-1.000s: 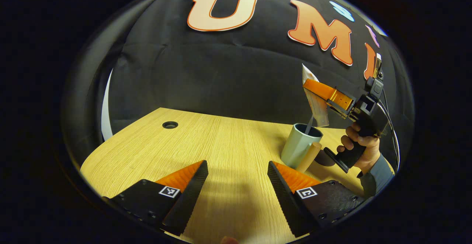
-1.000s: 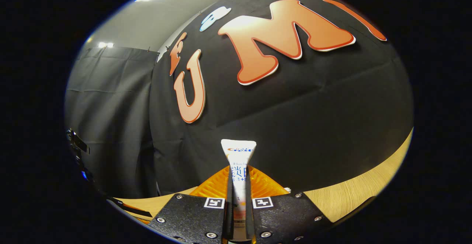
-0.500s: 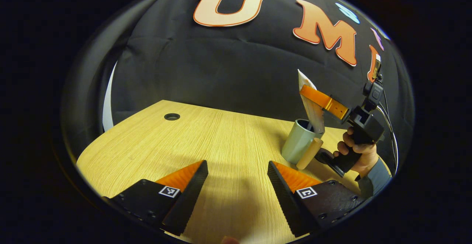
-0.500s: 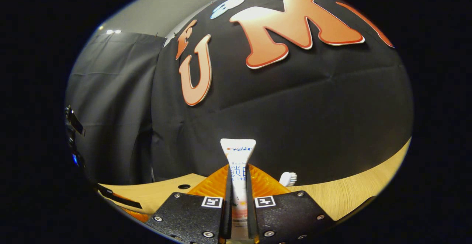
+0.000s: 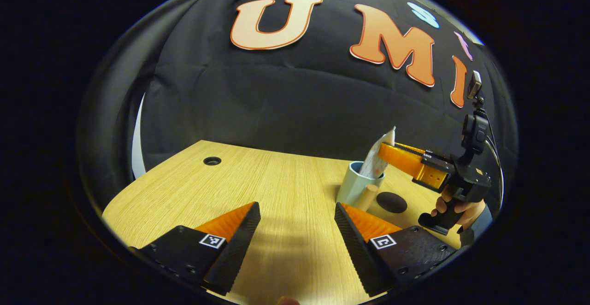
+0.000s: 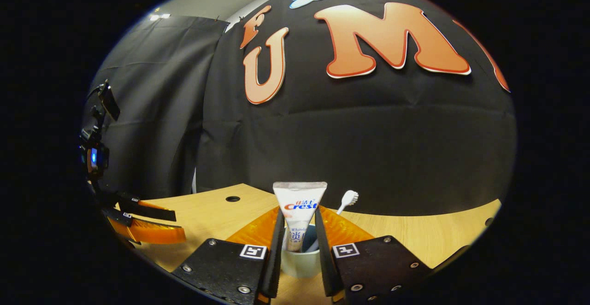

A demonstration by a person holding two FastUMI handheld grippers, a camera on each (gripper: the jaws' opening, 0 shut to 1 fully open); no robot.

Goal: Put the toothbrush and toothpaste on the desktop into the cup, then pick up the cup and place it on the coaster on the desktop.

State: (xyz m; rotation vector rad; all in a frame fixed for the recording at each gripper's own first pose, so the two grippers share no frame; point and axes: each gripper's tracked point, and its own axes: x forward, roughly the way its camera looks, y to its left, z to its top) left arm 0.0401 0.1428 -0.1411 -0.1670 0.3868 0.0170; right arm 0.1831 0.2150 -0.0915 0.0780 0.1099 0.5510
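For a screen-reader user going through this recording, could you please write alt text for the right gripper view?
The toothpaste stands in the pale cup, between the fingers of the right gripper, which look slightly parted. The toothbrush leans in the cup too, head up. The wooden desktop spreads behind, with the left gripper at the far left.

A light wooden table carries a pale green cup and, just beside it, a dark round coaster.

Light wooden desk, round cable hole near its far edge
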